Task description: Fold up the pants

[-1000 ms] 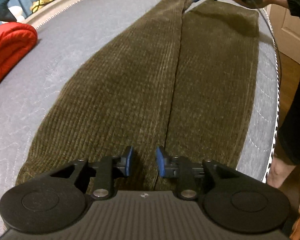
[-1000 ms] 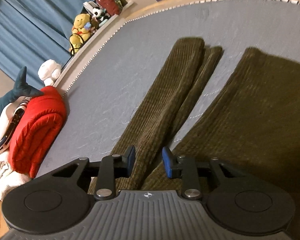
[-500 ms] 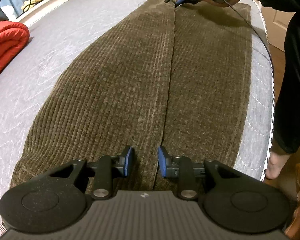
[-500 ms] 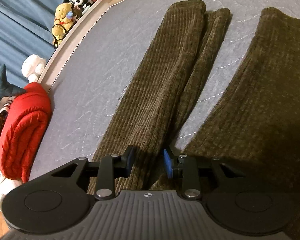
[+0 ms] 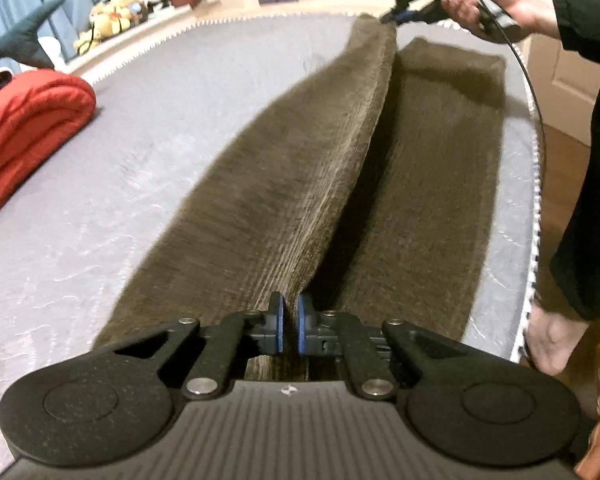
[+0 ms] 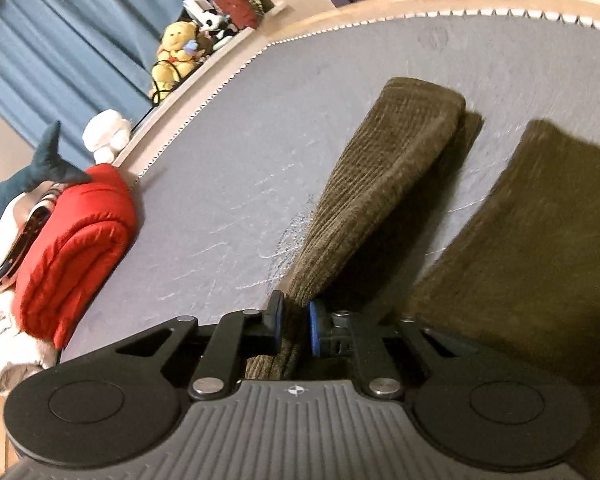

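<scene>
Olive-brown corduroy pants (image 5: 284, 184) lie lengthwise on a grey mattress (image 5: 100, 184), two legs side by side. My left gripper (image 5: 290, 322) is shut on the inner edge of the left leg at the near end and lifts it. My right gripper (image 5: 396, 18) shows at the far end, held by a hand, pinching the same leg's edge. In the right wrist view my right gripper (image 6: 294, 330) is shut on that raised leg (image 6: 372, 188); the other leg (image 6: 532, 248) lies flat to the right.
A folded red blanket (image 5: 24, 120) lies at the mattress's left edge, also in the right wrist view (image 6: 76, 240). Plush toys (image 6: 176, 56) and a blue curtain (image 6: 60, 48) line the far wall. The person (image 5: 592, 168) stands by the right edge, over wooden floor.
Both grippers have closed on the inner edge of the left pant leg. That edge has risen off the mattress at both ends.
</scene>
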A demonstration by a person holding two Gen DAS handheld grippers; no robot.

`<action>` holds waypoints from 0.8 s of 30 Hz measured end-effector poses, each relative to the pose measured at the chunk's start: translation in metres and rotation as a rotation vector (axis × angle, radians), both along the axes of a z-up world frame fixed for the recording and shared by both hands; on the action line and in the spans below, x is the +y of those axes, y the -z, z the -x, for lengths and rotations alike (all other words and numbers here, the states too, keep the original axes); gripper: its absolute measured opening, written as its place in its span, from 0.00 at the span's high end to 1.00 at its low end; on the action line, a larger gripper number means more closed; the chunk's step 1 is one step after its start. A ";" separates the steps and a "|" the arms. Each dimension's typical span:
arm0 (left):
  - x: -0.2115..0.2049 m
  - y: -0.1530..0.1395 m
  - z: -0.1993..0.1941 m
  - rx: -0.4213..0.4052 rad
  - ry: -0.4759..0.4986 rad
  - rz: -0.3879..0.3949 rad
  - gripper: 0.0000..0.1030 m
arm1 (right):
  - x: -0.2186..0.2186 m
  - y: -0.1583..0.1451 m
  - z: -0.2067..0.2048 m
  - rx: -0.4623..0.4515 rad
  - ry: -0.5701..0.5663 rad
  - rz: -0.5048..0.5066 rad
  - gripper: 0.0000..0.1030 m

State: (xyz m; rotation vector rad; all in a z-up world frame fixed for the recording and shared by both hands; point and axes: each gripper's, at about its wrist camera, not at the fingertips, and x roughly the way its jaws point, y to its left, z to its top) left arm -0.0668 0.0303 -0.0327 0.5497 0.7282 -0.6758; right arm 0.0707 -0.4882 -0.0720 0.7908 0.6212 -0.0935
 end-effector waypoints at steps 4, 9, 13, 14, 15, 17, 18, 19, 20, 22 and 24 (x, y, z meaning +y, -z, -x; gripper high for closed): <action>0.034 -0.019 0.027 -0.005 0.055 0.062 0.97 | 0.008 -0.027 0.051 0.044 -0.019 0.058 0.88; 0.037 0.000 0.057 0.045 0.170 -0.049 1.00 | 0.014 -0.008 0.122 0.236 0.007 0.017 0.88; 0.031 -0.005 0.047 0.050 0.143 -0.015 0.97 | 0.005 0.024 0.140 0.272 0.017 -0.072 0.83; 0.031 -0.013 0.043 0.040 0.123 0.029 0.96 | -0.001 0.028 0.139 0.266 0.034 -0.082 0.81; 0.030 -0.019 0.039 0.028 0.099 0.064 0.89 | -0.008 0.030 0.139 0.255 0.065 -0.091 0.75; 0.027 -0.028 0.030 0.012 0.045 0.122 0.81 | -0.026 0.032 0.139 0.215 0.135 -0.121 0.61; 0.024 -0.031 0.025 -0.003 0.017 0.139 0.73 | -0.032 0.035 0.139 0.200 0.160 -0.139 0.57; 0.019 -0.033 0.022 -0.014 -0.007 0.151 0.68 | -0.040 0.038 0.138 0.182 0.188 -0.167 0.56; 0.017 -0.034 0.018 -0.020 -0.025 0.164 0.67 | -0.045 0.044 0.137 0.173 0.211 -0.192 0.56; 0.007 -0.033 0.013 -0.035 -0.058 0.176 0.65 | -0.059 0.054 0.131 0.180 0.266 -0.236 0.55; -0.005 -0.033 0.009 -0.044 -0.065 0.167 0.65 | -0.067 0.063 0.125 0.186 0.296 -0.267 0.55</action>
